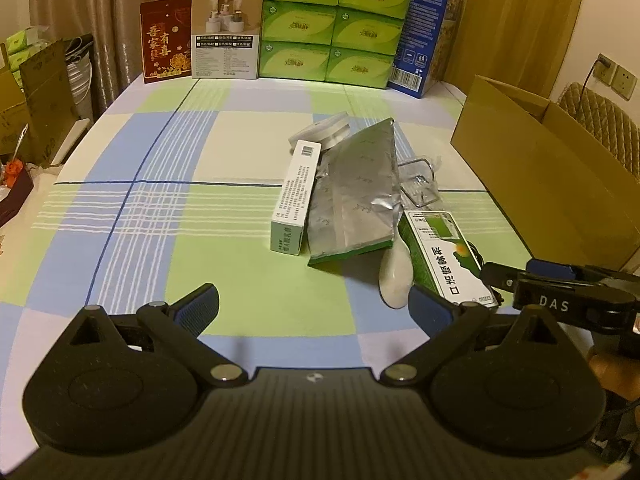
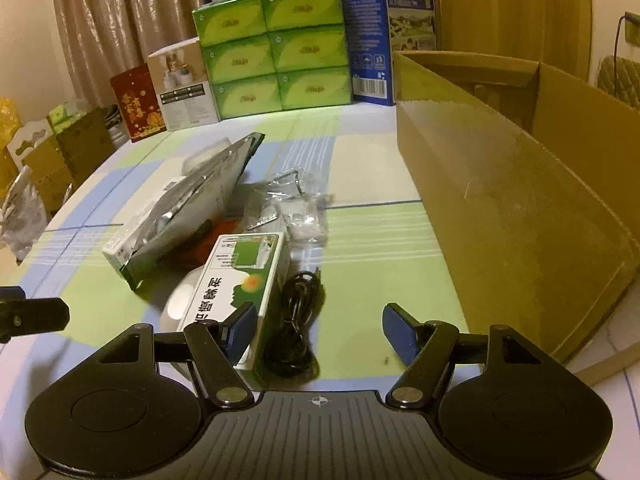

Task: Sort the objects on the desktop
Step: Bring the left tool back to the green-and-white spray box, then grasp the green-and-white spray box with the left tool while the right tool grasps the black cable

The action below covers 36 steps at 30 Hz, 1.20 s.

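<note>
Your right gripper (image 2: 320,330) is spread wide and holds nothing, low over the checked tablecloth (image 2: 360,240), with the coiled black cable (image 2: 294,320) lying just ahead between its fingers and the green-and-white medicine box (image 2: 240,280) touching or just beside the left finger. Your left gripper (image 1: 314,304) is equally spread and empty, hovering short of the pile. This looks like the approach to a first pick: settle on the cable or the box, centre it and close. Beyond lie the foil pouch (image 2: 192,208), a long white box (image 1: 294,196) and a clear bag of hardware (image 2: 296,208). The cardboard carton (image 2: 520,200) stands open to your right; its floor is hidden, so I cannot tell its contents.
</note>
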Available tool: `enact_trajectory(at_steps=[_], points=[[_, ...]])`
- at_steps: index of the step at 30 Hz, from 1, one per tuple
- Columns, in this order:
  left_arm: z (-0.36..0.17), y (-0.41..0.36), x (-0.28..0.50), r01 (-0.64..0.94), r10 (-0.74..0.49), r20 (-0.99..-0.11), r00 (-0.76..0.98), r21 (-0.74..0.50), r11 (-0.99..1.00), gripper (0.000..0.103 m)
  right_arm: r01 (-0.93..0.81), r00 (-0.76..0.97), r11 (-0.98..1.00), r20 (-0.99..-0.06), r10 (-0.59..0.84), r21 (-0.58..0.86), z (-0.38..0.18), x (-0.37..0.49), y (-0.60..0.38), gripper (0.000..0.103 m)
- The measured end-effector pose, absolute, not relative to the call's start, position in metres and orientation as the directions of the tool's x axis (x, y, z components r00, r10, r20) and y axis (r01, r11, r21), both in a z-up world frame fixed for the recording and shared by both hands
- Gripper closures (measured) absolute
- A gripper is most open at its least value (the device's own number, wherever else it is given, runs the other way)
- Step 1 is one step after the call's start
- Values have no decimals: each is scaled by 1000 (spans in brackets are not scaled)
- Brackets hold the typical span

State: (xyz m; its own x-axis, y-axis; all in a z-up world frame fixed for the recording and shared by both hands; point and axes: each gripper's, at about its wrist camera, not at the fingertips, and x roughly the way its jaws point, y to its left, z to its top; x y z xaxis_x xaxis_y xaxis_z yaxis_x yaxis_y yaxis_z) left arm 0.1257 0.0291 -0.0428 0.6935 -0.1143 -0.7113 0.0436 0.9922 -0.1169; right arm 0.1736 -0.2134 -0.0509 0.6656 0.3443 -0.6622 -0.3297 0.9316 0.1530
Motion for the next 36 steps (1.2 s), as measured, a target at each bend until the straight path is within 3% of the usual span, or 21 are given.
enact_trajectory(at_steps=[7,28,30,36], points=[[-43,30,127,37,-118,-710,694,-128,991,4,-423,623,888,-655,428,179,-52,168,-198,41],[-55,-59,160,216,-267,-725,636,-164,962,5,-427,610,899,-704,363,94,-56,145,-238,41],[-59,-71,166,232,-268,-734,624,-154,961,7,-427,598,899,-716,360,96,-60,146,-241,41],[-73,-83,184,232,-239,-769,592,-122,965,33,-437,588,894,-722,365,96,-64,147,-243,41]])
